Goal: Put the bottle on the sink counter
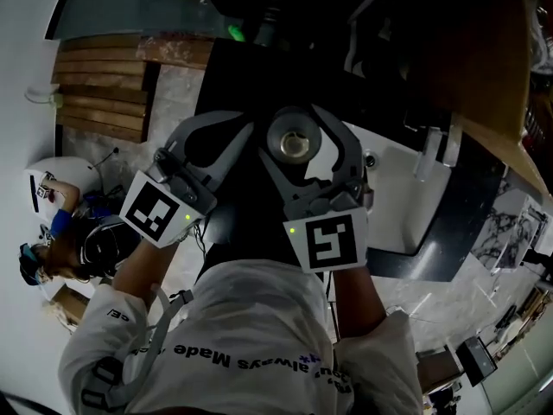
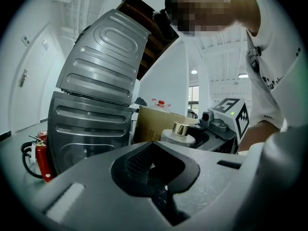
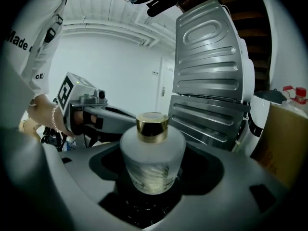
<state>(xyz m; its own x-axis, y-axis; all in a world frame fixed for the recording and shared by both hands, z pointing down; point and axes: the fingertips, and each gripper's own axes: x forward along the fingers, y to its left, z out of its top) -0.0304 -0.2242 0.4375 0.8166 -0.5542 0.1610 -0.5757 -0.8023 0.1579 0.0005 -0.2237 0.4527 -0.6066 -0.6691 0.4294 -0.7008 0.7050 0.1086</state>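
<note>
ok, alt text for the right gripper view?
The right hand-held gripper is shut on a frosted bottle with a gold cap, held upright between its jaws. Behind it stand ribbed silver metal panels, and a person's white sleeve fills the upper left.

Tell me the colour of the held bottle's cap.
Shiny gold: the round cap on the frosted glass bottle, clearest in the right gripper view.
</note>
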